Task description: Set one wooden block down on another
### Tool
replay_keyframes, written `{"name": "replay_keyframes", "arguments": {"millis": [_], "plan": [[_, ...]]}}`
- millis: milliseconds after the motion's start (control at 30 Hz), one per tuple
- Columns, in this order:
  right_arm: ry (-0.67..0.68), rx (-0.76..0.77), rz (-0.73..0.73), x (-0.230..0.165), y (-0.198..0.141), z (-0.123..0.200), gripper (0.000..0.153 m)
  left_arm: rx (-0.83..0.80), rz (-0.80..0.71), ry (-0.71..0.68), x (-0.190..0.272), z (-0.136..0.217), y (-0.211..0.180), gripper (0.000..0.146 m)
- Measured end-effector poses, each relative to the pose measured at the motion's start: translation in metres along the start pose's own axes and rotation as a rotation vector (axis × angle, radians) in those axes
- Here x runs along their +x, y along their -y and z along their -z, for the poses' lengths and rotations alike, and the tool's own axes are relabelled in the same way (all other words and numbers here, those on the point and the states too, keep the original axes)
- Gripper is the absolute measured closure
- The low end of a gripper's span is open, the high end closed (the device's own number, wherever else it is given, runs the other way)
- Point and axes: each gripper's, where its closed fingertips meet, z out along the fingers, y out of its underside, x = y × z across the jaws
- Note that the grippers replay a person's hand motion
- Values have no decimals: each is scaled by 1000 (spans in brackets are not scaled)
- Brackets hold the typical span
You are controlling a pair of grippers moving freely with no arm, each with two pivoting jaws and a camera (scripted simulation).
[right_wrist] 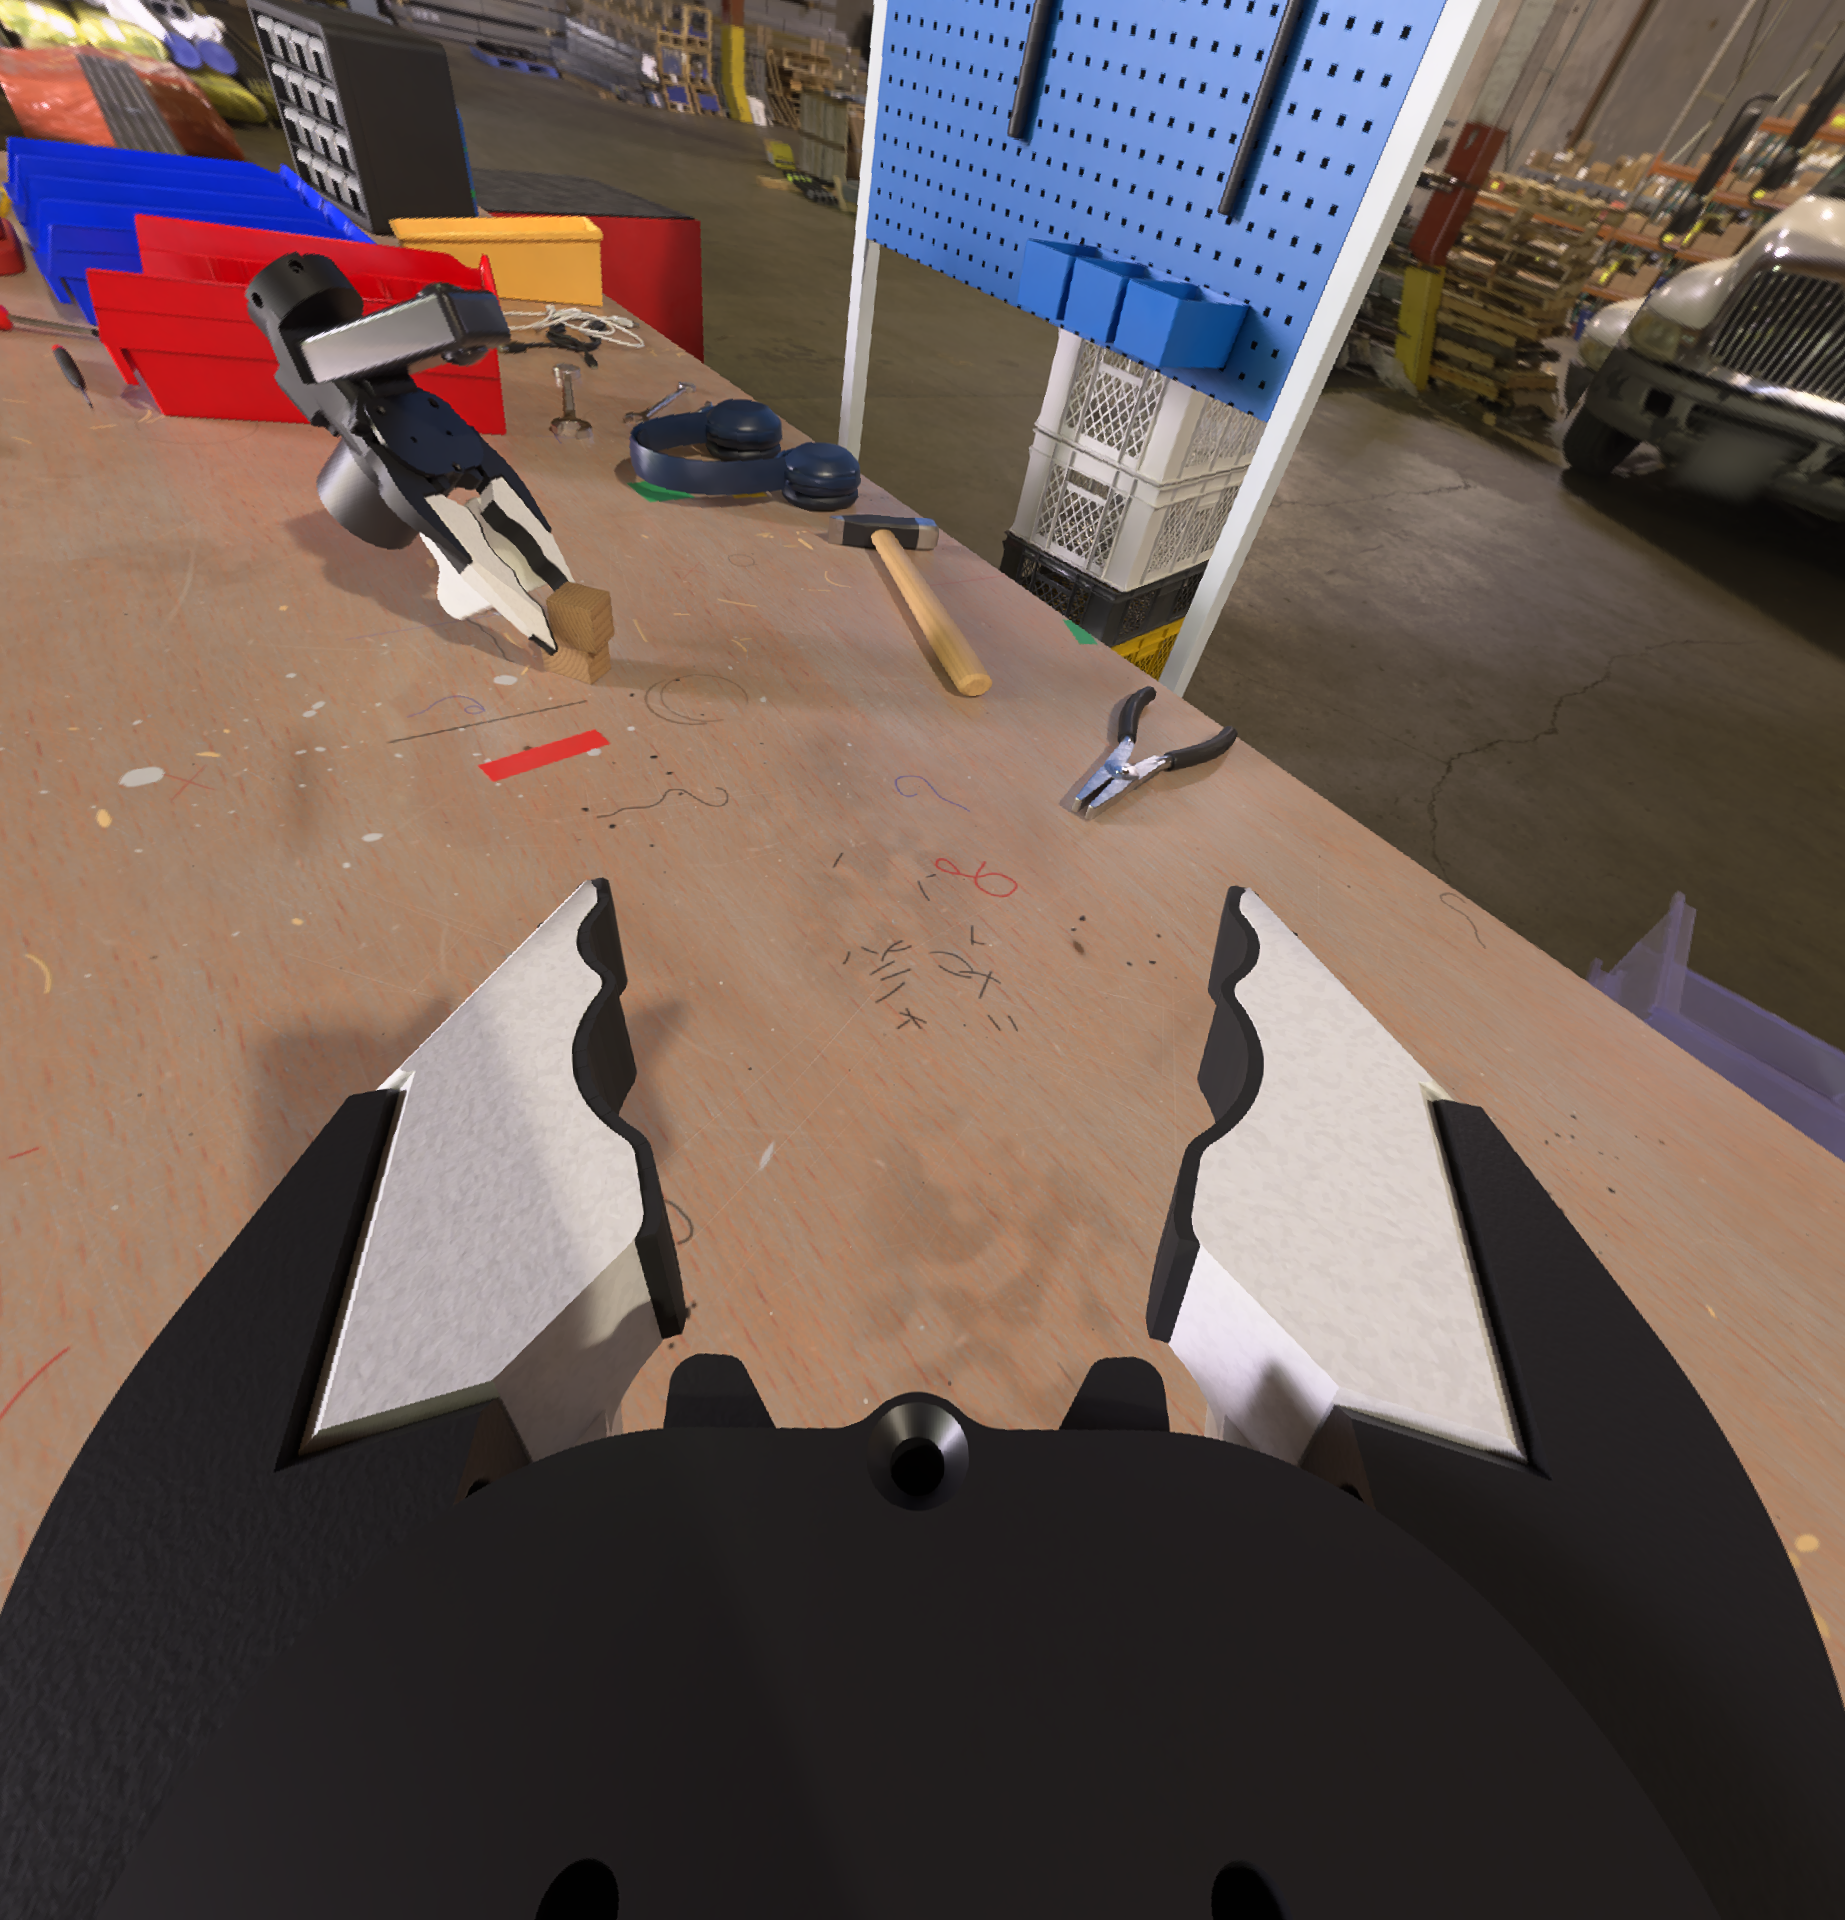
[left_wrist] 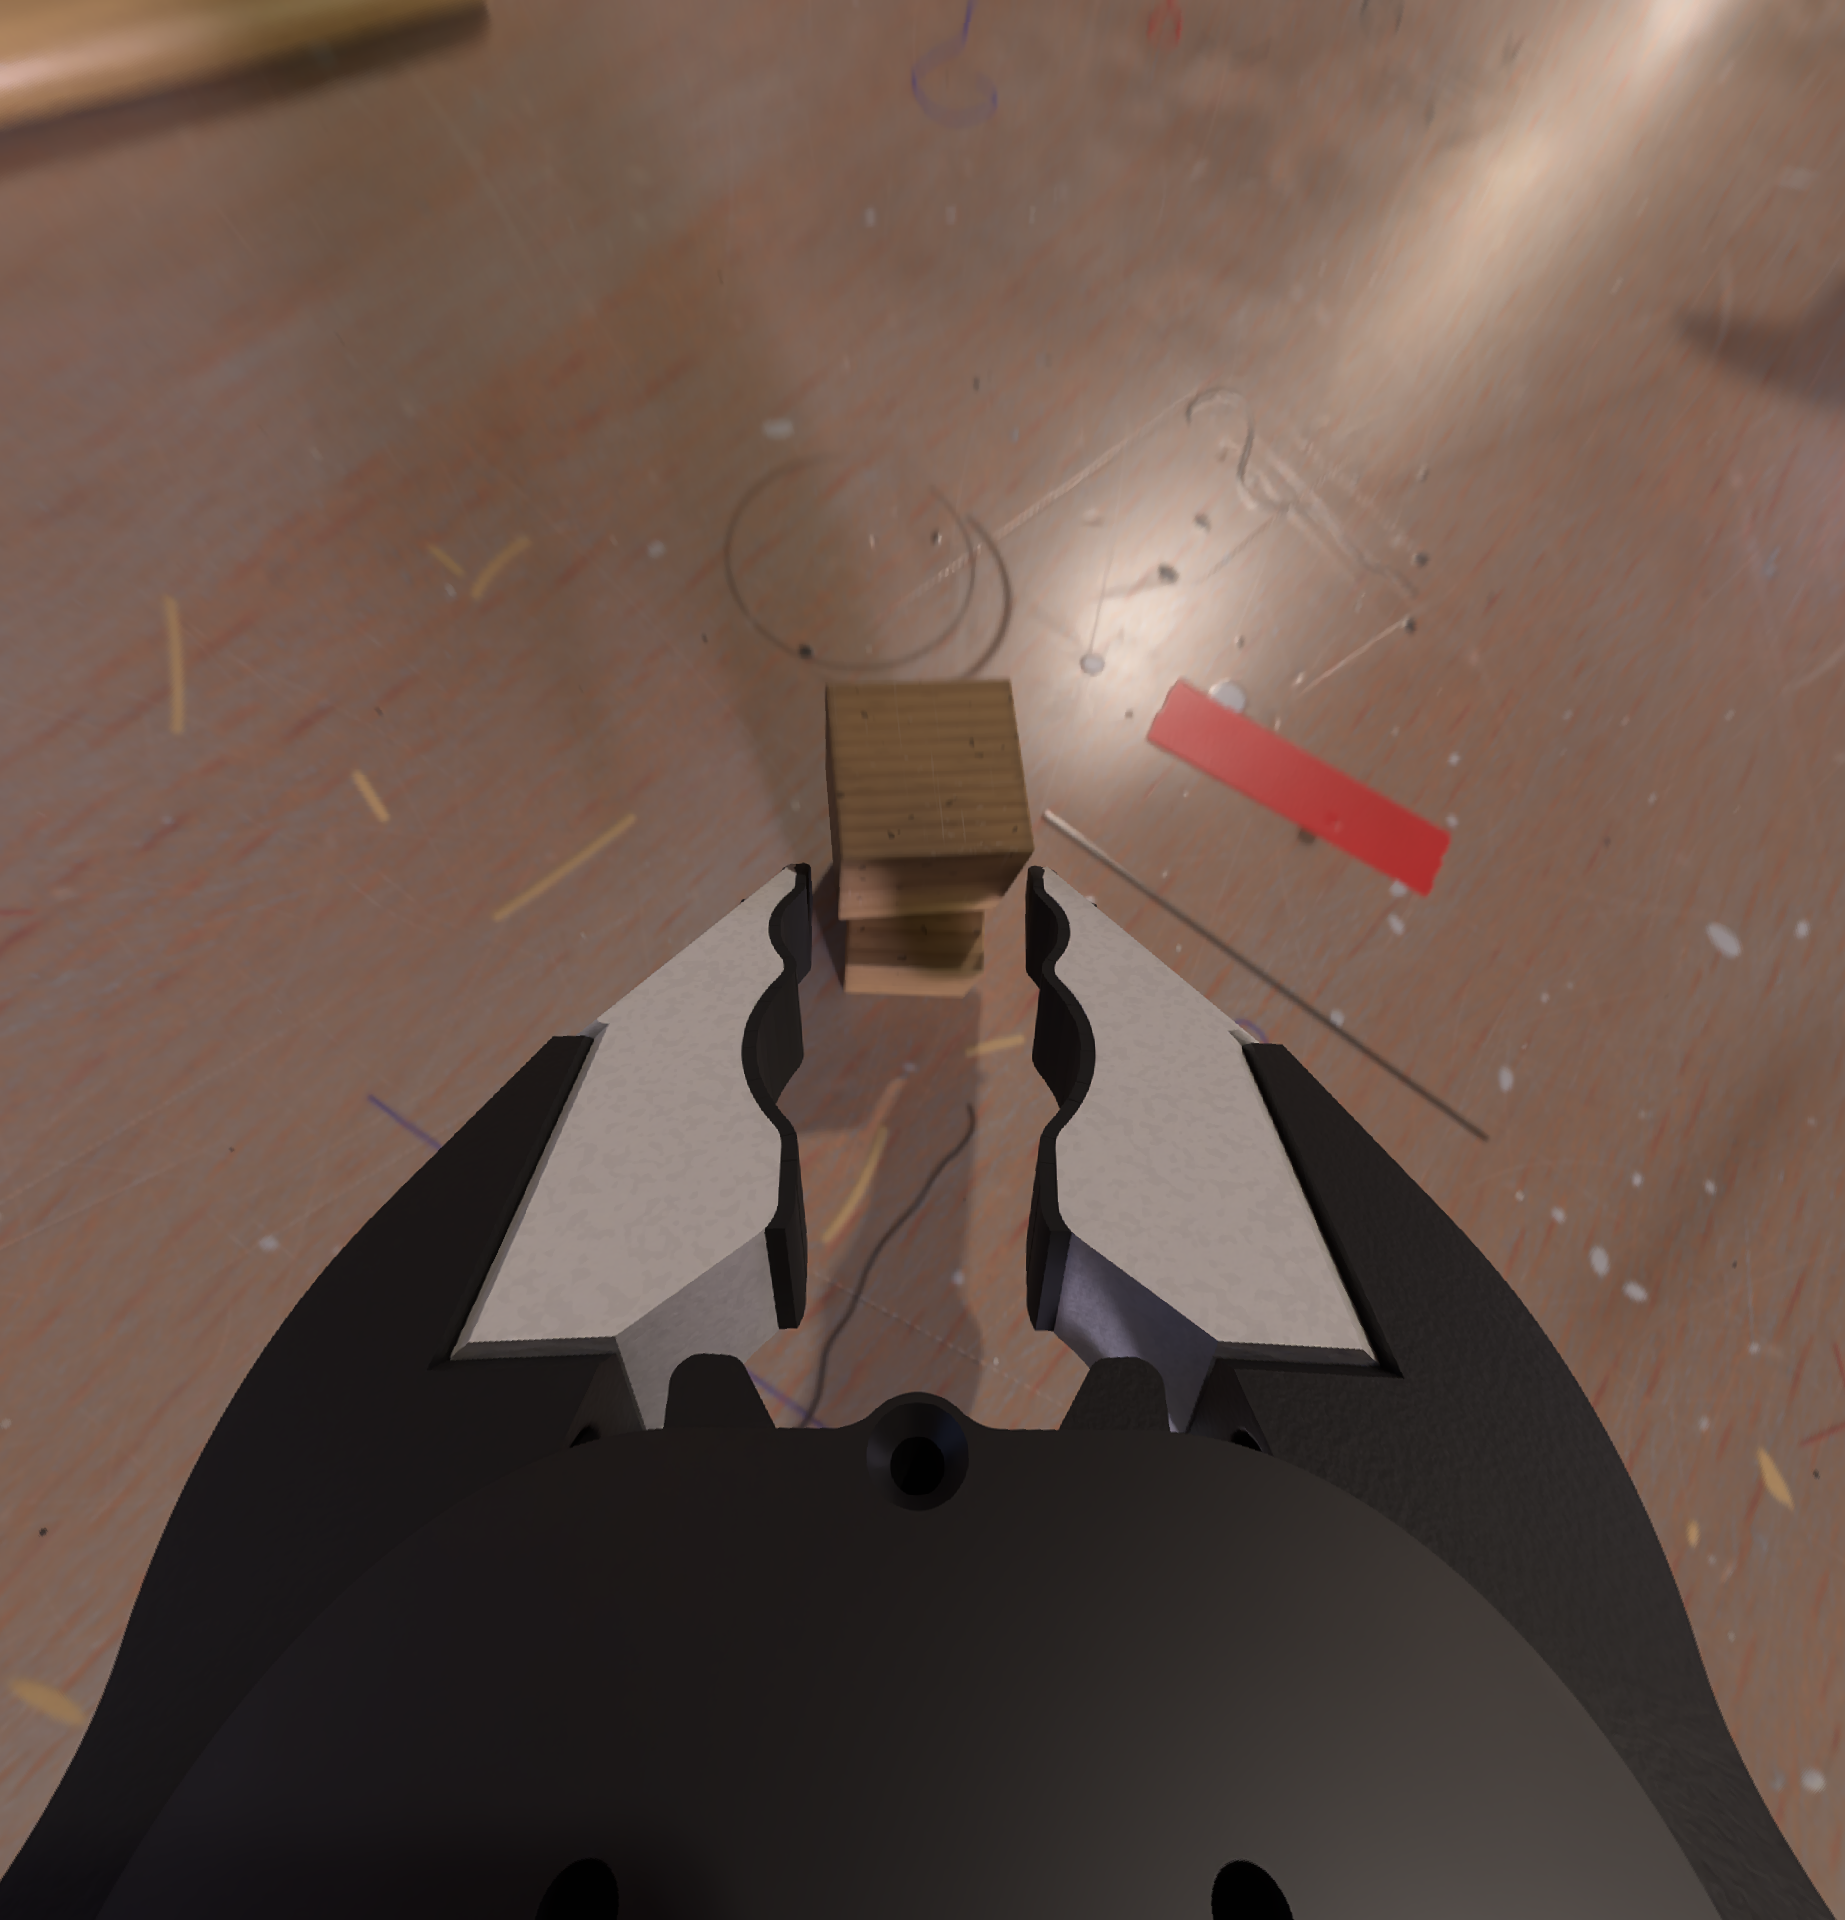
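Bare bench [right_wrist: 897, 1091] ahead; hammer [right_wrist: 923, 608], pliers [right_wrist: 1141, 764] flank right.

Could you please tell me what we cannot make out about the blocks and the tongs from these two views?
- Left wrist view: the lower block is mostly hidden beneath the upper block.
- Right wrist view: the left tongs cover the stack's near side, so whether they touch it is unclear.
- Left wrist view: the right tongs are out of frame.
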Motion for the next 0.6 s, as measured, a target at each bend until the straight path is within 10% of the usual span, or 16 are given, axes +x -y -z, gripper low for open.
{"name": "replay_keyframes", "arguments": {"millis": [367, 600], "plan": [[3, -3, -1, 0, -2, 0, 39, -162, 14, -14, 1, -7, -17, 103], [6, -7, -5, 0, -5, 0, 39, -422, -7, 38, -5, 10, -26, 75]]}}
